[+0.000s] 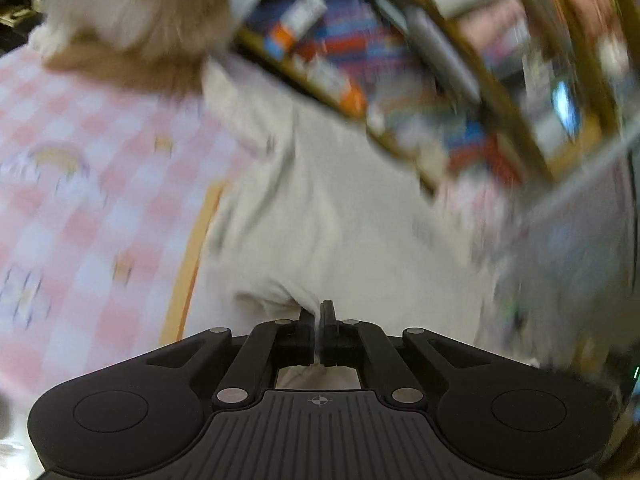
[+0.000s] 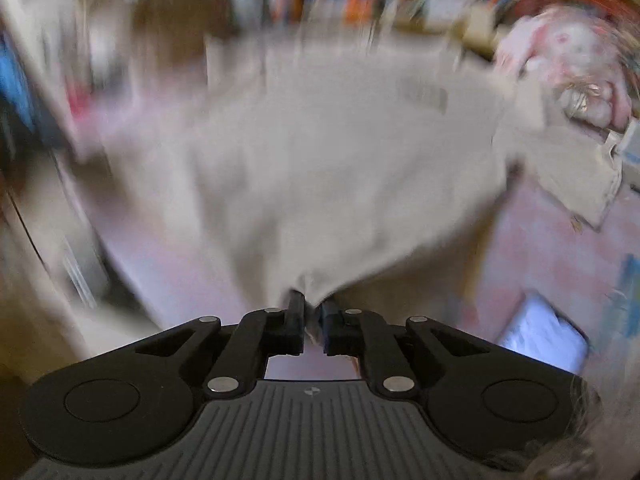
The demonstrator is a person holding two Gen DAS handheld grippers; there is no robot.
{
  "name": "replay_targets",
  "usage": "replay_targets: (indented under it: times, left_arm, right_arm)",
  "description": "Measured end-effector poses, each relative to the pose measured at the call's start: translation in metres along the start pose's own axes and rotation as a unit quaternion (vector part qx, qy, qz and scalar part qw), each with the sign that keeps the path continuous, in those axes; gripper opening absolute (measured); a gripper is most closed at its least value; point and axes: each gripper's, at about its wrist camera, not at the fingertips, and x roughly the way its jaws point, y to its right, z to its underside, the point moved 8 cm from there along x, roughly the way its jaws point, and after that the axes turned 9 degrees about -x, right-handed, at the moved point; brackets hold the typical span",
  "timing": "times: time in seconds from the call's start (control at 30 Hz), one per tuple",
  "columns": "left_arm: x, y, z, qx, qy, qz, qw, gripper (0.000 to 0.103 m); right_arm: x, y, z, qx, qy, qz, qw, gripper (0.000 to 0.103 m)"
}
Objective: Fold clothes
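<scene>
Cream garment (image 1: 340, 216): spread on the pink checked cloth (image 1: 92, 184), extended forward from both tongs, its near edge clamped in the closed left gripper (image 1: 319, 314) and bunched between the closed right gripper (image 2: 312, 308).

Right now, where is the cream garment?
In both wrist views the cream garment lies spread on the pink checked cloth, one edge pinched in the left gripper, another in the right gripper.
</scene>
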Motion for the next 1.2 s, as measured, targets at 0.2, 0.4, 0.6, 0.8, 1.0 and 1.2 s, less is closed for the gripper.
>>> replay_targets:
  times: [0.2,0.4,0.6,0.8,1.0,1.2]
  left_arm:
    - [0.074,-0.009,-0.025,0.021,-0.002,-0.101,0.9947,0.001]
    - [0.074,-0.018,-0.019,0.015,-0.012,-0.116,0.9930,0.009]
    - [0.056,-0.029,-0.010,-0.013,-0.010,-0.119,0.9928,0.033]
    - [0.062,-0.024,-0.003,-0.011,-0.009,-0.118,0.9929,0.015]
    - [0.021,-0.013,-0.009,0.002,0.011,-0.108,0.9941,0.003]
    - [-0.059,0.001,-0.002,-0.002,0.027,-0.038,0.9989,0.003]
  right_arm:
    - [0.043,0.096,-0.053,0.117,0.030,0.122,0.985,0.009]
    - [0.067,0.103,-0.045,0.136,-0.006,0.080,0.987,0.054]
    - [0.065,0.101,-0.013,0.112,-0.065,0.082,0.988,0.046]
    - [0.061,0.095,0.003,0.140,-0.070,0.091,0.984,0.014]
    - [0.031,0.078,-0.009,0.146,-0.036,0.100,0.984,0.007]
    - [-0.036,0.039,-0.013,0.152,0.001,0.112,0.982,0.007]
